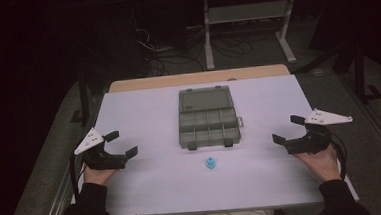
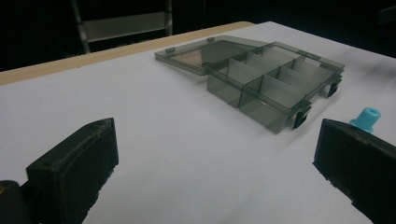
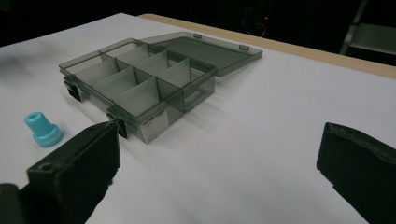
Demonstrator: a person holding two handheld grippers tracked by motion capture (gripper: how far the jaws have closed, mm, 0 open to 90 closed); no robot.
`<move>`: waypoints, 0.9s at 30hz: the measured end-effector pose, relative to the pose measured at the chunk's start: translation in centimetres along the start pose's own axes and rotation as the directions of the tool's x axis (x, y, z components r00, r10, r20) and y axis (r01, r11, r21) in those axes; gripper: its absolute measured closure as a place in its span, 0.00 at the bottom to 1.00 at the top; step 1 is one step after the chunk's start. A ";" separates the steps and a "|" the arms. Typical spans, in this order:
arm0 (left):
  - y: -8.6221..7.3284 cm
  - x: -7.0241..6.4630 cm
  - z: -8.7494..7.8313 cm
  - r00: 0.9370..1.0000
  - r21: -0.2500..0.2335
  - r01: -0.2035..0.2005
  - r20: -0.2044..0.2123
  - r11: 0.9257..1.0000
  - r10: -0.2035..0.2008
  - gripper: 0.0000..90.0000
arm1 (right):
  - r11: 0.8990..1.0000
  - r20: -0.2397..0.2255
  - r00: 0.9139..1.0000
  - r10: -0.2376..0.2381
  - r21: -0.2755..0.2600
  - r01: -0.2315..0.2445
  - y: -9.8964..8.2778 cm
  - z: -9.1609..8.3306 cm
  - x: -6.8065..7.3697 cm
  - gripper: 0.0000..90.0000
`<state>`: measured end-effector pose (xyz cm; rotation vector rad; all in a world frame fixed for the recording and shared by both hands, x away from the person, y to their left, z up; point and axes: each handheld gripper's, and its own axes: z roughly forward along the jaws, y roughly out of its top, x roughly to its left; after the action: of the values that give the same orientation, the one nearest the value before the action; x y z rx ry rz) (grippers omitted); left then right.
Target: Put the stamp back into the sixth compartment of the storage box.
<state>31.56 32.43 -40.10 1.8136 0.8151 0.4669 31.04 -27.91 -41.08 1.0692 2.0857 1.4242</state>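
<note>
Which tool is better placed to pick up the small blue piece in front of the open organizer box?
Roughly even. Left tool and right tool are both open and flank the blue piece at similar distances; the left looks marginally nearer, with bare table between.

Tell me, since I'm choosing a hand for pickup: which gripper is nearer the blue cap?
Left, narrowly. The left gripper rests open to the left of the blue cap; the right gripper rests open, slightly farther, to its right.

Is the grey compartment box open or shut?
Open: the box has its lid folded flat on the table behind it, its compartments exposed and empty.
</note>
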 end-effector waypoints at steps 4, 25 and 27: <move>0.7 -0.4 0.3 0.999 0.015 -0.028 0.016 0.999 0.028 0.00 | 1.000 0.000 1.000 0.000 0.004 0.000 0.0 0.0 0.0 0.00; 3.9 -2.4 2.1 0.986 0.074 -0.147 0.092 0.986 0.140 0.00 | 1.000 -0.011 1.000 -0.001 0.015 0.001 -0.1 0.1 0.1 0.00; 4.0 -2.6 2.3 0.985 0.081 -0.150 0.099 0.985 0.141 0.00 | 1.000 -0.009 1.000 -0.001 0.018 0.001 -0.1 0.2 0.0 0.00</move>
<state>32.55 28.13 -37.10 1.9701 0.6508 0.4429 31.07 -27.81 -41.25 1.0706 2.1086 1.4144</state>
